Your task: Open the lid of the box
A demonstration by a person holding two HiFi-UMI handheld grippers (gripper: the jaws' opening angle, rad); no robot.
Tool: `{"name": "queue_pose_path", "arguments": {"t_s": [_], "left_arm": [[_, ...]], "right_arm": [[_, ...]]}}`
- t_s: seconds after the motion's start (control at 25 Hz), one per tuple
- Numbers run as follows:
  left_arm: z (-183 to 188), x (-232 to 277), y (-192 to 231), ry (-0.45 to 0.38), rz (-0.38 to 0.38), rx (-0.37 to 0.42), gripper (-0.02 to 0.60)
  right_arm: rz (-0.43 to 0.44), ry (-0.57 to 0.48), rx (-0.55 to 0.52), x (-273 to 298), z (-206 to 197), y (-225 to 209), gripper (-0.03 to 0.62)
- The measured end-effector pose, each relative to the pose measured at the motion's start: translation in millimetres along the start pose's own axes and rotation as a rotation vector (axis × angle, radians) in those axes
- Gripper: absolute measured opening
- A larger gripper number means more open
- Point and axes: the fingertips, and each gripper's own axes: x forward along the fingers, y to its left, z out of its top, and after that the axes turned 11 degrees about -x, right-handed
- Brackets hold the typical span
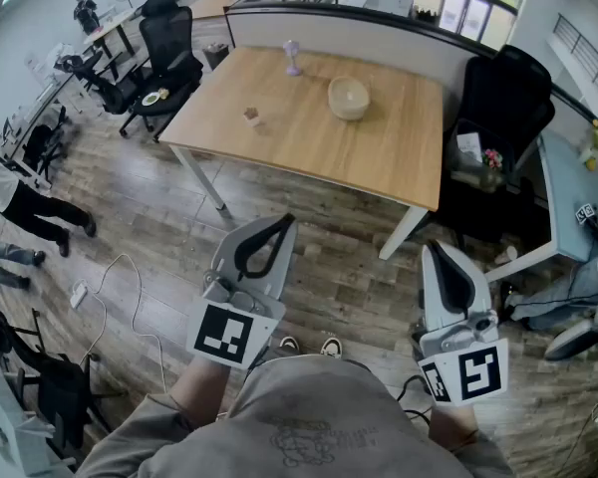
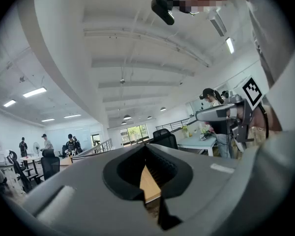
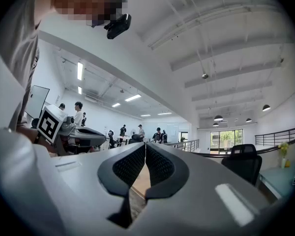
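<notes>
The left gripper point(image 2: 146, 147) has its jaws pressed together on nothing. The right gripper point(image 3: 145, 144) is likewise closed and empty. Both are level above the floor point(image 1: 329, 267). The small box point(image 1: 251, 117) sits well ahead on the table point(image 1: 399, 152), left of a bowl point(image 1: 349, 98).

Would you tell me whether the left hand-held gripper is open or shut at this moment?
Shut: the left hand-held gripper has its jaw tips together in its own view, with nothing held between them.
</notes>
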Motion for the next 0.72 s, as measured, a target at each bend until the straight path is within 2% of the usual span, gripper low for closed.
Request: {"name": "queue_pose_path", "arguments": {"t_s": [0.32,0.72], "left_arm": [[0.2,1.9,2.5,0.004,-0.014,-0.006,0.000],[-0.4,8.4,0.5,0.005,-0.031,-0.009,0.001]], "right_arm": [[-0.041,-0.016,-0.033,3.9,4.7,-3.2,0.014],[-0.045,-0.003,0.015,9.9,-4.5,-11.2,0.014]]}}
